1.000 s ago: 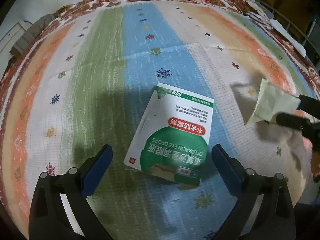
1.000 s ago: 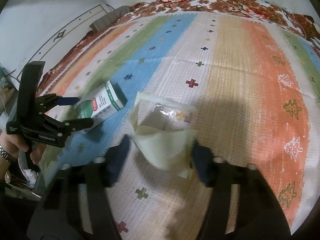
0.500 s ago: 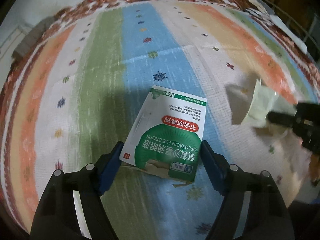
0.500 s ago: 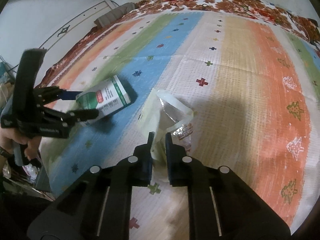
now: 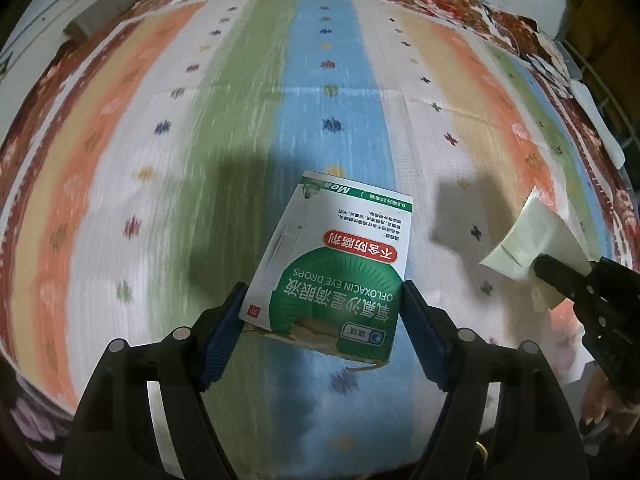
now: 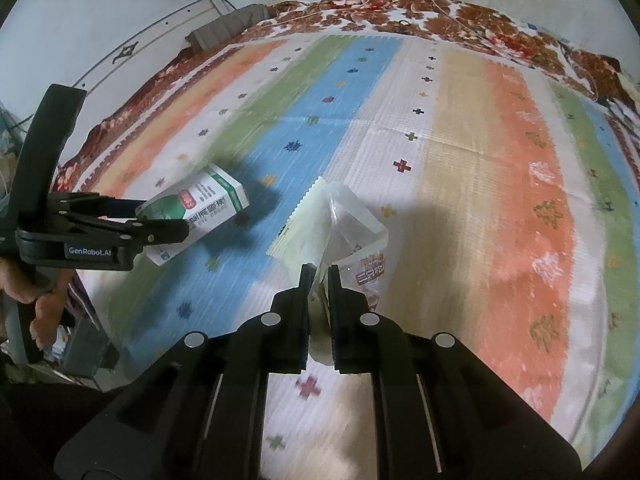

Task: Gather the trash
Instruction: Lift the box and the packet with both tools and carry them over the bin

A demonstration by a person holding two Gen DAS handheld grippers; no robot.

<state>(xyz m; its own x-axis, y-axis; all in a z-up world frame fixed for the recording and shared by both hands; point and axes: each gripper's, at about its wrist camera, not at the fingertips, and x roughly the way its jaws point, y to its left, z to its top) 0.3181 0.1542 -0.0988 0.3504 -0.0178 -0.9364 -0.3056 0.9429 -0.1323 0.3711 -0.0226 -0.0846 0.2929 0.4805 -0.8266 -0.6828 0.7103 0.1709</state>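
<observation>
A white and green eye-drops box (image 5: 340,264) with a torn near end hangs above the striped bedspread (image 5: 200,128), and my left gripper (image 5: 324,300) is shut on its two sides. The same box (image 6: 200,212) shows at the left of the right wrist view, clamped in the left gripper (image 6: 160,220). My right gripper (image 6: 319,276) is shut on a pale yellow and clear plastic wrapper (image 6: 336,228), which is lifted off the cloth. In the left wrist view that wrapper (image 5: 532,240) sticks up from the right gripper (image 5: 544,268) at the right edge.
The bedspread (image 6: 500,160) has a red floral border (image 6: 400,12) at the far side. A grey folded cloth (image 6: 228,28) lies at the far left corner by the white wall. A person's hand (image 6: 36,300) holds the left gripper's handle, beside clutter off the bed.
Both grippers closed, the left on the eye-drops box and the right on the wrapper. Both then rose, lifting the box and the wrapper off the bedspread.
</observation>
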